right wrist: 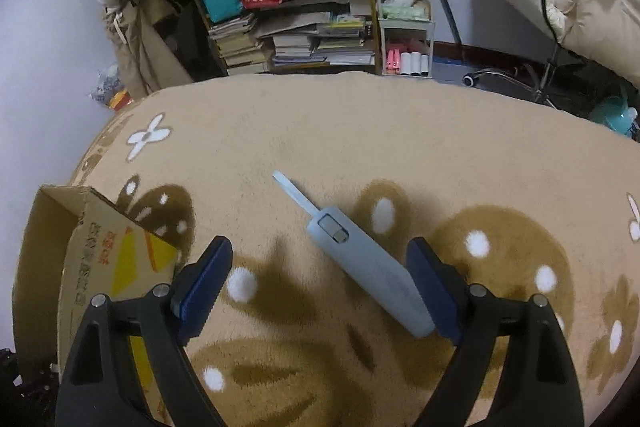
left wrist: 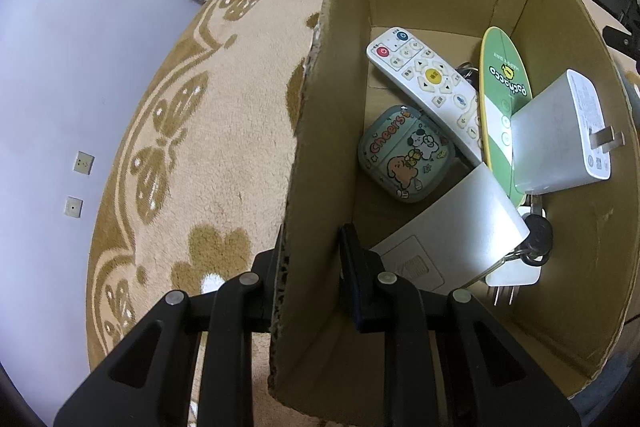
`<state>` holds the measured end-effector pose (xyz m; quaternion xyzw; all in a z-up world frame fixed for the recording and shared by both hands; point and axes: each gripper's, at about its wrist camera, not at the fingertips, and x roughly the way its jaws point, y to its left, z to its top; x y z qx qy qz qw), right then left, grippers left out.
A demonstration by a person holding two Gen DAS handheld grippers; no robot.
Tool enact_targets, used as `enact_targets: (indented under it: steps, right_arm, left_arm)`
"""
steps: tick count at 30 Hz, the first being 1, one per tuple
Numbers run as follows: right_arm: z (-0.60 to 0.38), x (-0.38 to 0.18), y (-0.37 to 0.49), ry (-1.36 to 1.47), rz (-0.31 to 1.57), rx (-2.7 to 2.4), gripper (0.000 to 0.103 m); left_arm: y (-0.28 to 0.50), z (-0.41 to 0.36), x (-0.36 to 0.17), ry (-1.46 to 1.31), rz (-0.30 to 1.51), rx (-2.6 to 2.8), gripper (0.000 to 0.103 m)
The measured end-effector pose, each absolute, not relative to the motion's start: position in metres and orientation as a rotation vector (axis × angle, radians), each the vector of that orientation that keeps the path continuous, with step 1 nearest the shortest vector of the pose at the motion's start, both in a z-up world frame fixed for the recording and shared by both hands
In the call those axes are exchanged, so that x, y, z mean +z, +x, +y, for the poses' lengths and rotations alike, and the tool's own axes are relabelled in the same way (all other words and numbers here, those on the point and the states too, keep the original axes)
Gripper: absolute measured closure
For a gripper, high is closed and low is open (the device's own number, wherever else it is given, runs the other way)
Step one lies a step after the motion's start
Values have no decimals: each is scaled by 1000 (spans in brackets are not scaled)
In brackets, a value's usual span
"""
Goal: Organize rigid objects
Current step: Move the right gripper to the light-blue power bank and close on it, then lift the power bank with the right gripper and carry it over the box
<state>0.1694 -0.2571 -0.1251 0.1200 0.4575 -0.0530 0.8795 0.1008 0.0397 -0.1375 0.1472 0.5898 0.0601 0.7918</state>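
Object: a pale blue, oblong plastic device with a thin strap (right wrist: 370,265) was seen lying diagonally on the beige patterned carpet (right wrist: 320,131), frame centre.
Right gripper (right wrist: 322,283): held wide open, empty.
Left gripper (left wrist: 310,279): closed astride the brown cardboard box (left wrist: 316,131) wall.

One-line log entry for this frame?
left hand-held gripper: straddling cardboard box wall | right hand-held gripper: open beside blue power bank

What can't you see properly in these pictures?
- Keys: left wrist view, mostly hidden under the grey card and the white charger in the cardboard box.
- White remote: its far end is covered by the green Pochacco card.
- Blue device on the rug: right wrist view, its near end sits behind the right claw finger.
- Box print: too warped to read.
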Motion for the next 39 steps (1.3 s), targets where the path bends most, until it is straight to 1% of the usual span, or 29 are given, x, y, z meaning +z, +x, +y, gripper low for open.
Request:
enact_targets:
  steps: [3,5,7,9,11,13,14,19,21,23,27,28,29,39]
  right_arm:
    - [-254,-128,171,188,949,-123,11]
    - [-255,-133,172,152,960,-137,21]
    - [-258,-140,174,157,984,-137,23]
    - [-263,-149,175,172,1020,-136,27]
    - [-266,-158,177,166,1058,-144,37]
    - [-269,-164,177,129,1089,-173,42]
    - [-272,-167,177,122,1106,-191,43]
    - [-284,-168,172,202,1101,-183,48]
    - [-289,-168,169,256,1087,-190,53]
    - [-294,-169,166,324,1073,-181,61]
    - [-292,-171,166,312,1068,-159,66]
    - [-292,-172,165,322,1066,-154,70]
    - [-292,-172,164,349,1066,-147,72]
    - [-285,-156,138,453,1059,-142,73]
  left_arm:
    - [101,41,-138,311,1271,130,81]
    - [102,40,-138,313,1271,132,81]
    - [102,40,-138,318,1271,135,81]
    - [102,40,-139,319,1271,135,81]
    - [102,40,-139,318,1272,135,81]
    - [102,40,-139,320,1272,133,81]
    - [102,40,-139,323,1271,131,81]
    - [101,42,-139,314,1273,122,81]
    - [102,43,-139,308,1275,119,81]
    - [101,42,-139,315,1273,120,81]
    - [101,41,-140,324,1272,122,81]
    - [101,40,-140,325,1272,123,81]
    - [101,40,-140,326,1272,123,81]
    - [101,38,-138,331,1271,125,81]
